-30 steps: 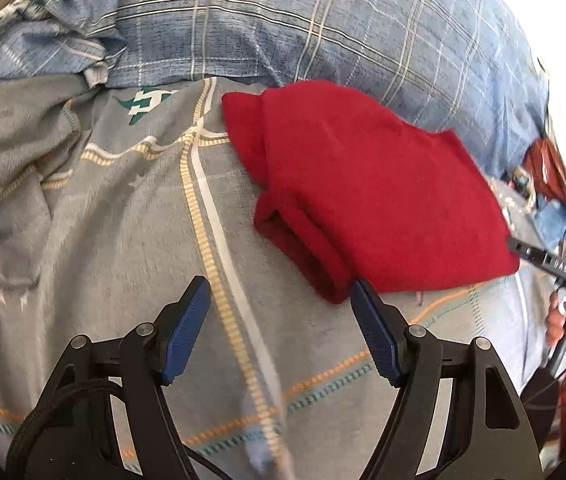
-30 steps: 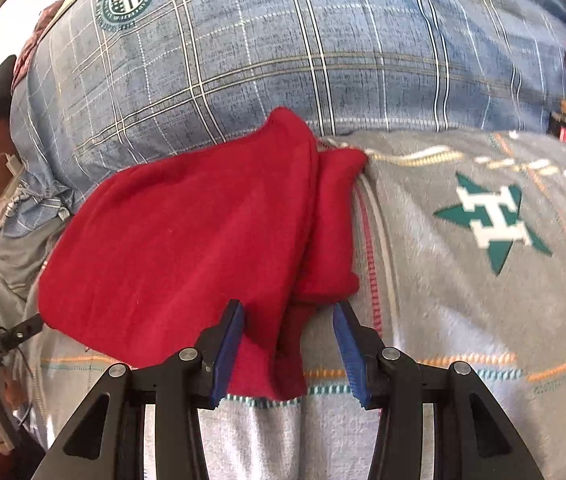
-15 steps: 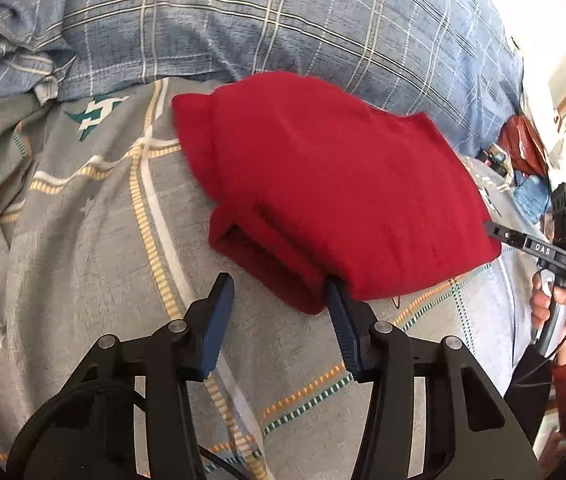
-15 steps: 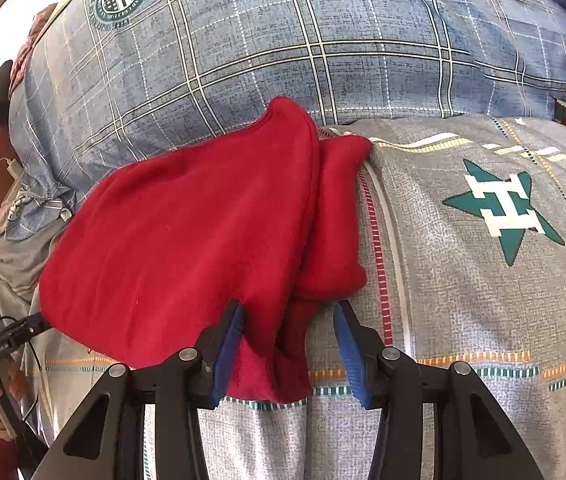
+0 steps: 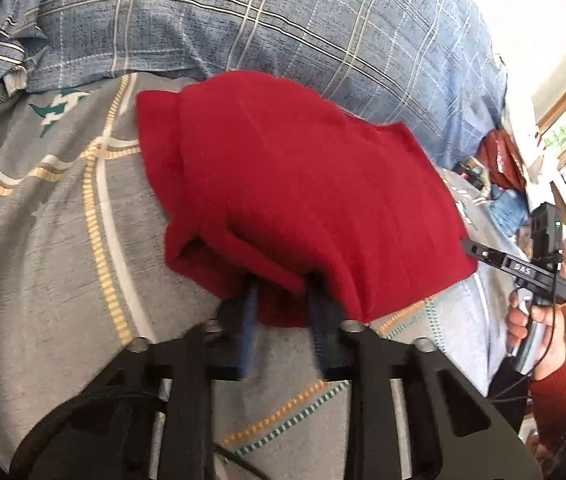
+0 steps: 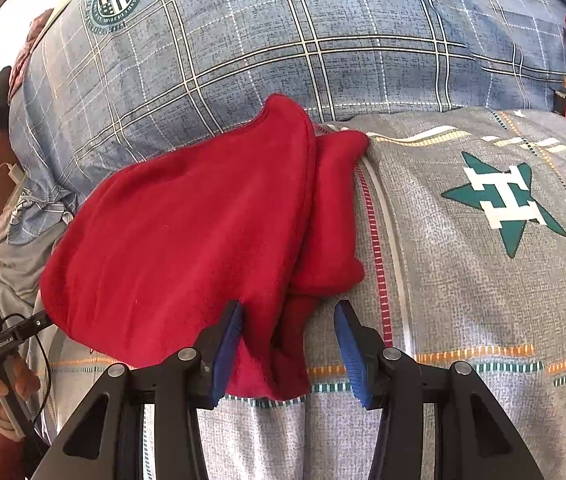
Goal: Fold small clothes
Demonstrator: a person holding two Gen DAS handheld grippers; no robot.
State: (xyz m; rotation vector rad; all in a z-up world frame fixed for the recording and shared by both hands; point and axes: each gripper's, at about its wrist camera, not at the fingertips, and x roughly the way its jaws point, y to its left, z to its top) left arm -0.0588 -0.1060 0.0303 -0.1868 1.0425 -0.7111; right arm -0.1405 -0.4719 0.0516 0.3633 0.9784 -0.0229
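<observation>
A red fleece garment [image 5: 303, 184] lies folded on a grey bedspread [image 5: 43, 240], its thick hem toward me. My left gripper [image 5: 281, 284] is closing on the near hem, its tips tucked under the cloth and a bunch of red fabric filling the narrow gap. In the right wrist view the same garment [image 6: 187, 232] lies left of centre. My right gripper [image 6: 289, 316] stands open over its near right corner. The left pad touches the cloth, while the right pad is clear of it over the bedspread [image 6: 483, 320].
A blue plaid pillow or quilt [image 5: 283, 20] rises directly behind the garment [image 6: 323, 40]. A green star emblem [image 6: 499, 208] marks the bedspread to the right. Red and blue clutter [image 5: 499, 160] sits at the bed's far edge. A hand [image 5: 531, 316] holds the other gripper's handle.
My left gripper has moved forward onto the garment's near hem and its jaws have narrowed from wide apart to close around the cloth. The right gripper and the garment have stayed put.
</observation>
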